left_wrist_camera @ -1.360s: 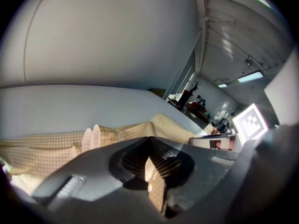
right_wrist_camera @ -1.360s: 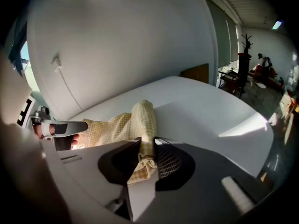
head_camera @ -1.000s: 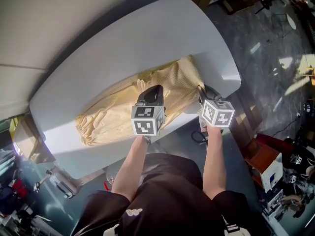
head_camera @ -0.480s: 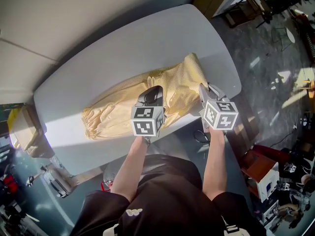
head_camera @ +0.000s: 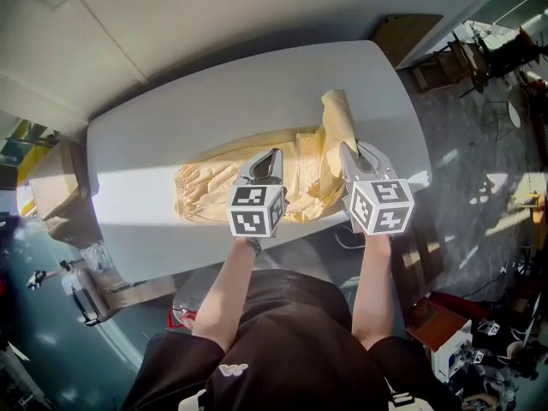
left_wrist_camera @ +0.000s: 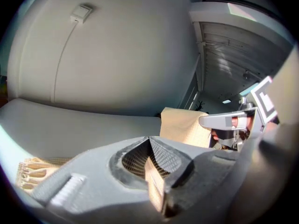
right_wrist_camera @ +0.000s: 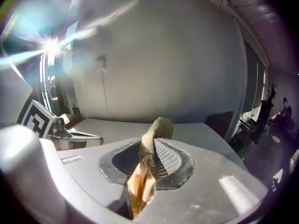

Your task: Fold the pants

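The right claw (right_wrist_camera: 144, 169) pinches a bunched fold of tan pants (right_wrist_camera: 159, 126) above the grey table (right_wrist_camera: 198, 130).

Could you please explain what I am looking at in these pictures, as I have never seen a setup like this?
There is no robot here: a person holds a two-jaw gripper in each hand. The head view comes from a camera on the person's head, looking steeply down. The other two views come from cameras riding on the left gripper and the right gripper, each looking along its own jaws. On the grey table lie cream pants. Both grippers are shut on the pants' fabric, and the right one holds its end up off the table.
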